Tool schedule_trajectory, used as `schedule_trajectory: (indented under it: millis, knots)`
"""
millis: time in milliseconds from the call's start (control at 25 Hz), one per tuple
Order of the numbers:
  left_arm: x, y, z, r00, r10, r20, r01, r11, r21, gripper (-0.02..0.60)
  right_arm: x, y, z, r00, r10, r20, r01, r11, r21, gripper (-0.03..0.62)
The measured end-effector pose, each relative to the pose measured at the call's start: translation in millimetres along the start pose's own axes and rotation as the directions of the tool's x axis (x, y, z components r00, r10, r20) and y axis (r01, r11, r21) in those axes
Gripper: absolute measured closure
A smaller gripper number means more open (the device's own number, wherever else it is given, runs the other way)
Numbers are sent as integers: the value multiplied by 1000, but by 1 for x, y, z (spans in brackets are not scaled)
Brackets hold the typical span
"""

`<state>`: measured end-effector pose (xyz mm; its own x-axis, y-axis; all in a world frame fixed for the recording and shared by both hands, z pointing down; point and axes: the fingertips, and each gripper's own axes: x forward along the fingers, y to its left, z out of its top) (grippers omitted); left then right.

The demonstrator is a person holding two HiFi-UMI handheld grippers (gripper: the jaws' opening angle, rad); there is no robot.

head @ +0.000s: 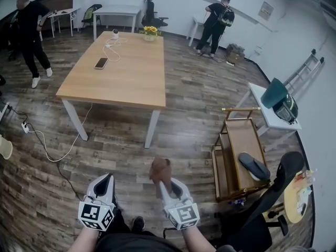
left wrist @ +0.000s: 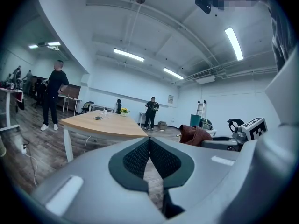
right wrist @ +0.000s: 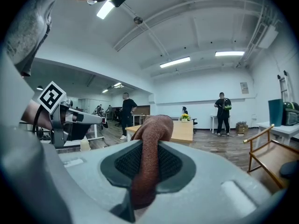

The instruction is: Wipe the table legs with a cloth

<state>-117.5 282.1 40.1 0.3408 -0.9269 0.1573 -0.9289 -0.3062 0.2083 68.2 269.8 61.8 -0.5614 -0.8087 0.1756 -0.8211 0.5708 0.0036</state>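
A wooden table (head: 126, 72) on white legs (head: 151, 129) stands ahead of me on the plank floor; its near-left leg (head: 75, 119) is also in sight. My right gripper (head: 164, 181) is shut on a brown cloth (head: 160, 170), which bunches above the jaws. In the right gripper view the cloth (right wrist: 149, 157) runs up between the closed pads, with the table (right wrist: 180, 130) beyond. My left gripper (head: 106, 181) is shut with nothing in it; its view shows the pads meeting at the tips (left wrist: 149, 141) and the table (left wrist: 105, 124) to the left.
A phone (head: 101, 63), a white cable and a flower pot (head: 150, 33) lie on the tabletop. A power strip (head: 25, 127) and cord trail on the floor left. A wooden cart (head: 239, 154) and black chair (head: 275, 185) stand right. Two people (head: 31, 33) stand farther off.
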Motion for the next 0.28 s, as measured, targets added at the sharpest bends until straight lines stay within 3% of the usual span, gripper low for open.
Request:
schedule_trajectory:
  millis: [280]
  knots:
    - [-4,11,1,1000,14,8,-14,1000,-6,561,5,-2,3,1000,-7,-2,7,1000,-15,531]
